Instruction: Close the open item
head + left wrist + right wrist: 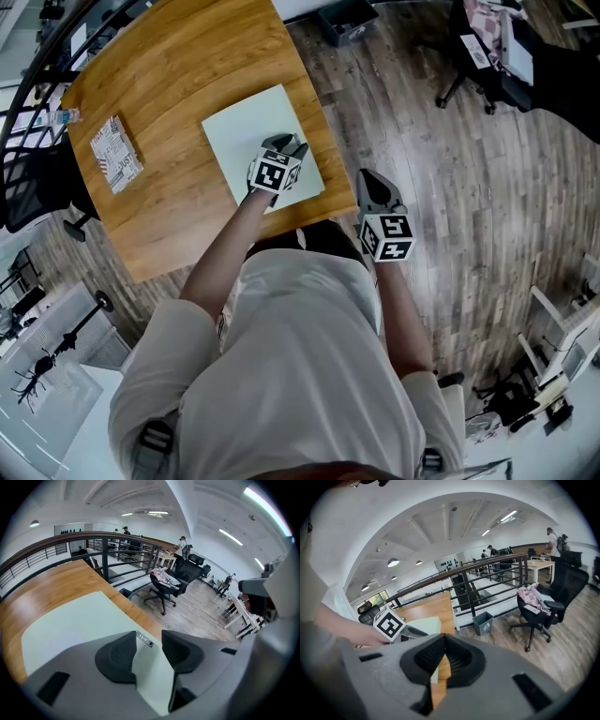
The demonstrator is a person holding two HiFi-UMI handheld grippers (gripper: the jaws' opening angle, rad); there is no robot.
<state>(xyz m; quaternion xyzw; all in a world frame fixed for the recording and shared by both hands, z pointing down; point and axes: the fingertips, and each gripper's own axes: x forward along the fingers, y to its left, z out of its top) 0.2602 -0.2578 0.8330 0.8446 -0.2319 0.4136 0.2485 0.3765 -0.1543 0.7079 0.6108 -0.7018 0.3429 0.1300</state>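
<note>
A pale green flat rectangular item (246,131) lies on the wooden tabletop (178,66), close to the tabletop's right edge and reaching almost to its near right corner. Its longer sides run roughly parallel to that right edge, away from the person. In the head view it lies flat, with no raised lid or flap to be seen, so it seems to be shut already or very nearly so. Any remaining step would probably be a press straight down on its top.

The left hand-held gripper (284,145) hangs over the near right part of the item and points steeply down at it. Its jaws are spread wide with nothing gripped. In the left gripper view, the pale green surface (70,625) fills the space below the left hand-held gripper (149,637). A small silver tag (144,639) on the item shows in the gap between the pads. Whether the pads touch the surface cannot be told.

The right hand-held gripper (373,186) is off the tabletop, just beyond its near right corner and over the wooden floor. Its jaws are drawn together and empty, which the right gripper view (443,656) confirms. The left is plainly the nearer one, with the item directly beneath it.

A small patterned box (115,153) lies well apart, near the tabletop's left edge.
</note>
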